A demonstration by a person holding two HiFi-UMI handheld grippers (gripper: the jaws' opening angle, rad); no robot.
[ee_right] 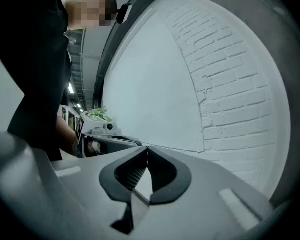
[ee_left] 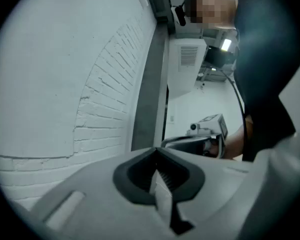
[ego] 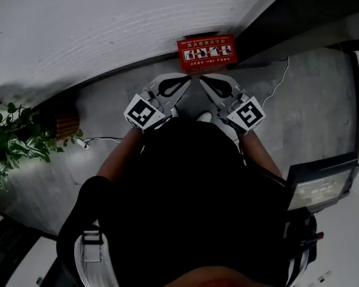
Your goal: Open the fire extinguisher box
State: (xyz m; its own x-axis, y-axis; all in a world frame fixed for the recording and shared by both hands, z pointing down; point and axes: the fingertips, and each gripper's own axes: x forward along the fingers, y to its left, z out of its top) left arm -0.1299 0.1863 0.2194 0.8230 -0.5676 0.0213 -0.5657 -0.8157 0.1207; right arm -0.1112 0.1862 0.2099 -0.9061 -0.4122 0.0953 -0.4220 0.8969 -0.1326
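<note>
Head view first. Up top, hard against the foot of the wall (ego: 78, 23): the box (ego: 207, 52), red, seen only from above, so no telling whether shut or open; print on its top too small to read. Just below it, left gripper (ego: 185, 81) and right gripper (ego: 204, 82), angled tip toward tip, near the box but not touching it. Below those, a dark torso (ego: 191, 208) blocking most of the floor (ego: 311, 112) (a big chunk of the frame lost to it). At the left edge, a plant (ego: 12, 139), cut off by the frame. Lower right, a screen (ego: 320, 187), partly hidden. Over the floor by the box, a thin cable (ego: 279, 79).

Over to the left gripper view. Jaws pressed together, empty. Ahead, the wall in white brick and a grey post (ee_left: 149, 84); box out of sight here. Off to the right, the right gripper, small, beside the torso.

Right gripper view now. Claw clamped tight, pinching nothing. Wall filling most of the frame; at the left, left gripper and plant, small and dim.
</note>
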